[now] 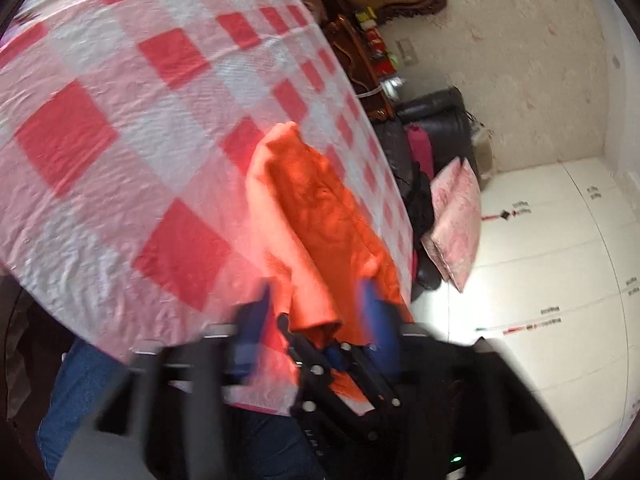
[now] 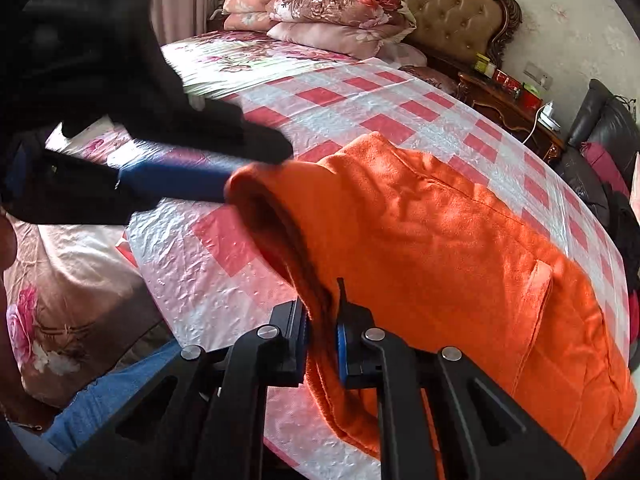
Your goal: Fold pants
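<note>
Orange fleece pants (image 2: 460, 248): on red-and-white checked bedspread (image 2: 224, 280), long axis running away from right gripper (image 2: 322, 344), clamped on near edge. Left gripper (image 1: 316, 304), fingers spread, straddles far corner without pinching.

One orange pants, two grippers

One orange pants (image 2: 460, 240) lies on one checked sheet (image 2: 224, 280). Two grippers: left gripper (image 1: 316, 304), right gripper (image 2: 322, 332). Three pillows (image 2: 336, 16) are stacked.

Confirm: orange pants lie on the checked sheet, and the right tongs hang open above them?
Not quite. The right tongs are shut on the pants, pinching a fold of the orange fabric, as the right wrist view shows. The pants do lie on the checked sheet.
</note>
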Motion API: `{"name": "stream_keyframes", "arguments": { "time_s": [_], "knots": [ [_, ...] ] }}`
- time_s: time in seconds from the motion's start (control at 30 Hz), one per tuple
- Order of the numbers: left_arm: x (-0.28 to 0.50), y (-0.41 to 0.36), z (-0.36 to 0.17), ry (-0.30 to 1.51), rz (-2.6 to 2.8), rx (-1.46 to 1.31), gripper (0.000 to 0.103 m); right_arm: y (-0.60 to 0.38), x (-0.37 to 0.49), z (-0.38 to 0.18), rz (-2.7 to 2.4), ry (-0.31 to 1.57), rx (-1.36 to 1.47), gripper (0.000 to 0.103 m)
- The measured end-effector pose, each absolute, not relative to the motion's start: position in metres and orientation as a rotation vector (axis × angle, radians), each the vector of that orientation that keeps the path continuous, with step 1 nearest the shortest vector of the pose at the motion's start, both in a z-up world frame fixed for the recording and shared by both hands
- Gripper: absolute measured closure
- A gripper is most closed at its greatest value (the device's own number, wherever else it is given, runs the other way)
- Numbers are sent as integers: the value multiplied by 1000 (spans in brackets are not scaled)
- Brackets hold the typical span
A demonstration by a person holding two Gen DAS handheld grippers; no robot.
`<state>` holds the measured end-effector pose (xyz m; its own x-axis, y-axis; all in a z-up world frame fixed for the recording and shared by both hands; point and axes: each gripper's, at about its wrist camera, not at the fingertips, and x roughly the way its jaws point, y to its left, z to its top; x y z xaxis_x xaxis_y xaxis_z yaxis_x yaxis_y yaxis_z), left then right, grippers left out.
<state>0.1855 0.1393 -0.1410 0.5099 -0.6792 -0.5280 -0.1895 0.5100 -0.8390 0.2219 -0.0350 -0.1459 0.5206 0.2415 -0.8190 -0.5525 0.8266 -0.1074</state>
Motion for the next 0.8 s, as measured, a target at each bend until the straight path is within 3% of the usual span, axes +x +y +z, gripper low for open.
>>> {"name": "stream_keyframes", "arguments": {
  "time_s": [0.3, 0.33, 0.37, 0.4, 0.43, 0.47, 0.53, 0.8],
  "knots": [
    [183, 148, -179, 1085, -348, -1236, 33, -29, 219, -153, 503, 915, -411, 93],
    [187, 145, -179, 1086, -357, -1223, 36, -28, 219, -154, 503, 917, -413, 92],
    [193, 141, -180, 1098, -364, -1202, 63, -28, 219, -154, 506, 923, -415, 92],
    [197, 138, -183, 1119, -366, -1182, 84, -28, 218, -153, 525, 938, -418, 87],
    [200, 137, -186, 1133, -356, -1177, 92, -32, 218, -149, 538, 956, -415, 80],
    [201, 138, -187, 1135, -346, -1167, 93, -39, 218, -143, 551, 974, -393, 69],
    [200, 137, -181, 1116, -347, -1069, 93, -67, 218, -119, 546, 976, -304, 13],
    [178, 60, -106, 899, -292, -381, 93, -102, 348, -57, 502, 1253, -4, 12]
  ]
}}
